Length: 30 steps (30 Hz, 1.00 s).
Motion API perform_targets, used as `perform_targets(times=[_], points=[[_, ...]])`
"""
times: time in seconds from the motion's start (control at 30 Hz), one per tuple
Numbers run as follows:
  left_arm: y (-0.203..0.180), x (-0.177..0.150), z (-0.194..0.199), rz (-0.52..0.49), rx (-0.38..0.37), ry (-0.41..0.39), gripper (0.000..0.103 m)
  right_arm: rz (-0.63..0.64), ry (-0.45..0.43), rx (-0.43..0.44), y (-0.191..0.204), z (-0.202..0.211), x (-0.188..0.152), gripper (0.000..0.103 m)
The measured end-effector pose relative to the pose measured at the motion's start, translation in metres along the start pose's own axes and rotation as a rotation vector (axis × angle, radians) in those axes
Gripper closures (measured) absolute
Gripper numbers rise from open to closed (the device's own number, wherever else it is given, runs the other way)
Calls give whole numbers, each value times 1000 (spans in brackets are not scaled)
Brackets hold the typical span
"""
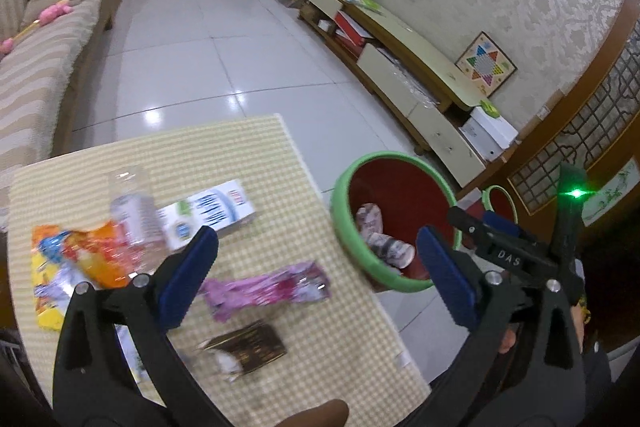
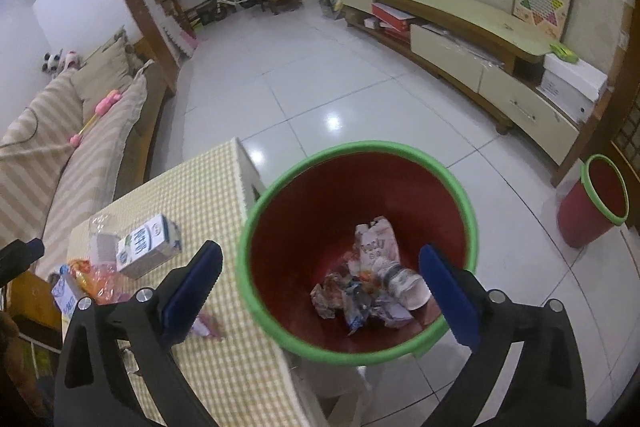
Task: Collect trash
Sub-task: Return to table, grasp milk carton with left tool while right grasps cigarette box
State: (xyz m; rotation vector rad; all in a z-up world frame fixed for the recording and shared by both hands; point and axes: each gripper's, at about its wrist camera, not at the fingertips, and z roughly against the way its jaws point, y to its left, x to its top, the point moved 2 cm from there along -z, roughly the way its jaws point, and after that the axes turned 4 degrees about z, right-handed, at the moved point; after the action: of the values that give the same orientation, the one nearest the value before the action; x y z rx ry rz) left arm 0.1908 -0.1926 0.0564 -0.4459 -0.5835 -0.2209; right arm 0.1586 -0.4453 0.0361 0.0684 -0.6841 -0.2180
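**Inspector:** Start nearest the lens. What is the left gripper [image 1: 318, 259] doing?

**Assistant:** Its blue-padded fingers [image 1: 188, 277] are spread wide with nothing between them. It hangs over the near edge of the checked tablecloth [image 1: 248, 155]. Just beneath it, between the fingers, lies a pink wrapper [image 1: 266, 289]. Nearer the camera from that is a dark brown packet [image 1: 250, 349].

**Inspector:** And beyond the left finger?

**Assistant:** A clear plastic bottle [image 1: 134, 217], blurred, over an orange snack bag [image 1: 80, 263]. Just past the fingertip sits a white carton [image 1: 212, 213].

**Inspector:** The right gripper [image 2: 320, 289]?

**Assistant:** Likewise released, jaws wide apart, holding nothing. It hovers above the mouth of the red bin with the green rim [image 2: 360, 147], which stands on the floor just beside the table's edge.

**Inspector:** Contents of the bin?

**Assistant:** Crumpled trash [image 2: 372, 287] at the bottom, directly below the gap between the fingers: a pink-and-white box, a small cup and scrunched wrappers.

**Inspector:** Further out?

**Assistant:** A second red bin [image 2: 594, 203], well to the right near the low TV cabinet [image 2: 460, 23]. To the far left, a striped sofa [image 2: 80, 147].
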Motion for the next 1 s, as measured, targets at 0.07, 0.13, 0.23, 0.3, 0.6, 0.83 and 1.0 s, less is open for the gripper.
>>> perform_targets(times=[0.07,0.13,0.23,0.3,0.6,0.83,1.0], points=[[15,-5,11,14,19,-13,6,22,9,20,14,-1,-5,7],[32,-13,22,30,43,-25,6,45,14,38,26,-1,-9,7],[54,-22,36,55,70,-35,6,90,25,58,48,-2,-17,7],[72,-29,46,79,90,-42,6,121,33,70,62,-4,-23,7],[149,-65,80,206,160,-60,6,277,77,113,122,-14,-51,7],[191,-93,89,279,194,-43,5,380,124,148,156,-25,-78,7],[204,-105,85,315,197,-24,6,441,157,166,176,-32,-97,7]])
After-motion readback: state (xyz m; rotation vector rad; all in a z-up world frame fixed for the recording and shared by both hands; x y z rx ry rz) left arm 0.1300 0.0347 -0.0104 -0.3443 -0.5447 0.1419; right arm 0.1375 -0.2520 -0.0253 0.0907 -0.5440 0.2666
